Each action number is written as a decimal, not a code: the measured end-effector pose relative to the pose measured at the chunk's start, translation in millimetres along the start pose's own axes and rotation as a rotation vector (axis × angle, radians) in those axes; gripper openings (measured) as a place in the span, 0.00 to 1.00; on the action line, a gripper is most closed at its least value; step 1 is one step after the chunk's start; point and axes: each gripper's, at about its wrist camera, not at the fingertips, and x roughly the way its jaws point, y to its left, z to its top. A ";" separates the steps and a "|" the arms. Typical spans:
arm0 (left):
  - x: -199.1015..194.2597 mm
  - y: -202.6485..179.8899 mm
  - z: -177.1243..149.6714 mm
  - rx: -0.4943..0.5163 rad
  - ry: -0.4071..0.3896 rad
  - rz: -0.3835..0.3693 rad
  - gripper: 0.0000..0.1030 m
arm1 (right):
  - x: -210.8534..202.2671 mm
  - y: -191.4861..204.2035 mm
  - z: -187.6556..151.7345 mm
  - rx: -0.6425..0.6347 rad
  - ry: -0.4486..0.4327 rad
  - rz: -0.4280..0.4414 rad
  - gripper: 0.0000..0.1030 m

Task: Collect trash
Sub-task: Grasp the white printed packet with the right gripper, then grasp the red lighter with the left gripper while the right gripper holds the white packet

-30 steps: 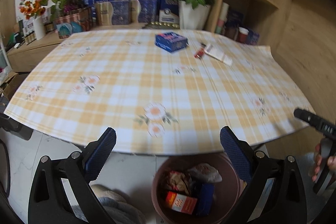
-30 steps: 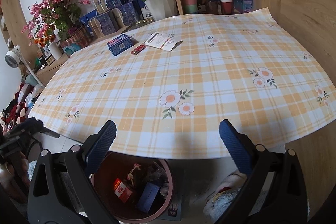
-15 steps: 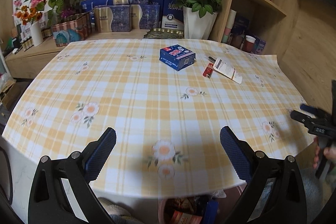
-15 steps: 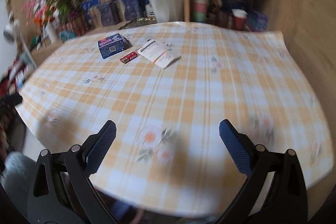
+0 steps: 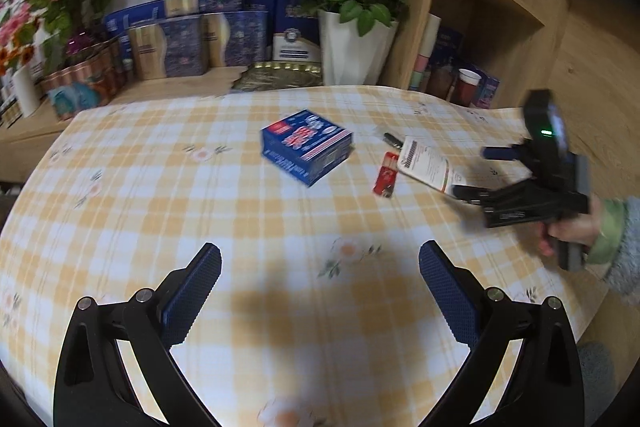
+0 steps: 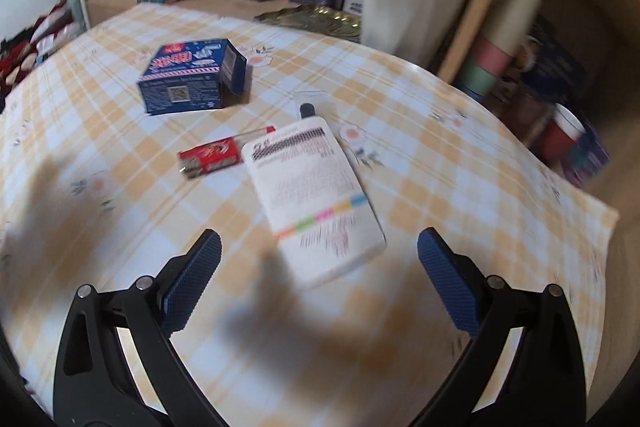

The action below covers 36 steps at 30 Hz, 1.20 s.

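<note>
A table under an orange-checked flowered tablecloth (image 5: 248, 227) carries three pieces of litter — a blue box (image 6: 192, 79), a small red packet (image 6: 210, 157) beside it, and a white printed packet (image 6: 316, 195) touching the red one's end.

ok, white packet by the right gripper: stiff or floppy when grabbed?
White packet looks thin and flat on the tablecloth, so probably floppy and light. Lying flush, it may slide rather than lift. The right gripper, open, is closest.
</note>
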 end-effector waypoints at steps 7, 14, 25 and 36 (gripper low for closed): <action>43.3 -7.9 21.0 0.010 0.030 -0.084 0.88 | 42.5 -9.7 18.0 -0.020 0.057 0.055 0.94; 78.3 -24.1 31.1 0.052 0.079 -0.144 0.73 | 46.2 -13.4 15.6 0.006 0.054 0.146 0.72; 140.8 -70.2 52.9 0.206 0.156 -0.175 0.58 | -4.0 -34.1 -16.7 0.229 -0.057 0.105 0.60; 194.4 -83.5 62.6 0.224 0.226 -0.096 0.45 | -64.2 -58.8 -76.8 0.501 -0.150 0.156 0.60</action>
